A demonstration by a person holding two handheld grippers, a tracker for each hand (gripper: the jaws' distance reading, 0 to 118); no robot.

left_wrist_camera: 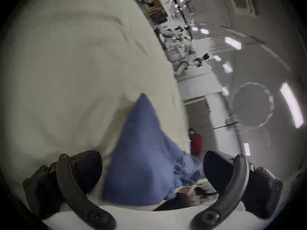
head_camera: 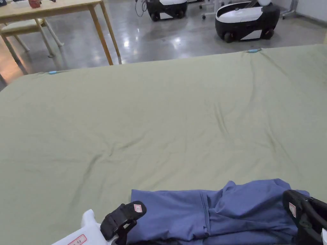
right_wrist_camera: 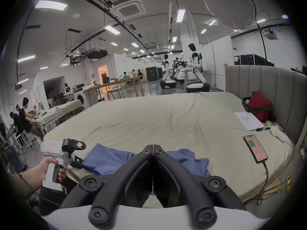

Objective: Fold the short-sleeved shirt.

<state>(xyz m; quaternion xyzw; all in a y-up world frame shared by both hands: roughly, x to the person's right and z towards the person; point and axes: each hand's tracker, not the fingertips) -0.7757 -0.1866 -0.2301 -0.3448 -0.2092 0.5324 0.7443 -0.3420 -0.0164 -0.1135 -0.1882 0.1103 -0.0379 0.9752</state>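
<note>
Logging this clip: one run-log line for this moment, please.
shirt: crumpled, near bed edge | left gripper: open, at shirt | right gripper: shut, empty | fold: not started

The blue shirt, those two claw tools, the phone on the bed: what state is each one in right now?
Blue shirt: bunched and creased at the near edge of the bed, not folded.
Left gripper: open, jaws wide apart, shirt between them but not pinched.
Right gripper: shut, tips together; no cloth seen between them.
Phone: lying flat on the bed, screen lit, cable plugged in.
Bed sheet: spread out, lightly wrinkled.
</note>
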